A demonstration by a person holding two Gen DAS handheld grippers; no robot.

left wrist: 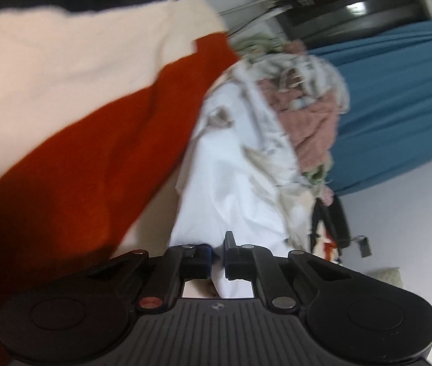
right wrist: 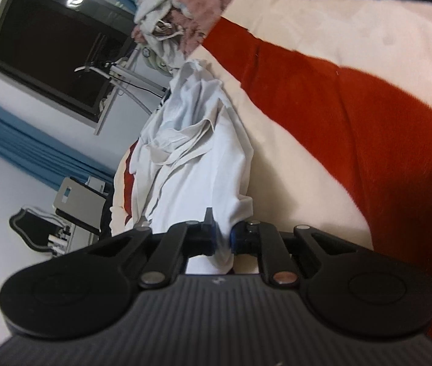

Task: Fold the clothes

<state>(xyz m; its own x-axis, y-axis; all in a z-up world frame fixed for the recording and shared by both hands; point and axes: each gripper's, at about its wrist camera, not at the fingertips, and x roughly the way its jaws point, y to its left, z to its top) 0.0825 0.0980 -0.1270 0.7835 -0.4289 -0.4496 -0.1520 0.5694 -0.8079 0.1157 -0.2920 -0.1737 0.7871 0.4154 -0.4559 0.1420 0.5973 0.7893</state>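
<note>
A: Both claws closed on the white garment (left wrist: 231,189): left claw (left wrist: 217,257) and right claw (right wrist: 222,238) each pinch a bunched edge. It trails over the striped blanket (left wrist: 63,76) toward the laundry pile (left wrist: 304,103).

B: Risk: thin bites slip when lifted, or the far end drags the pile along.

A heap of clothes (left wrist: 304,109) blocks the way straight ahead, with a white garment (left wrist: 231,189) trailing from it. The cream and red blanket (left wrist: 72,97) beside them lies bare and passable.
</note>
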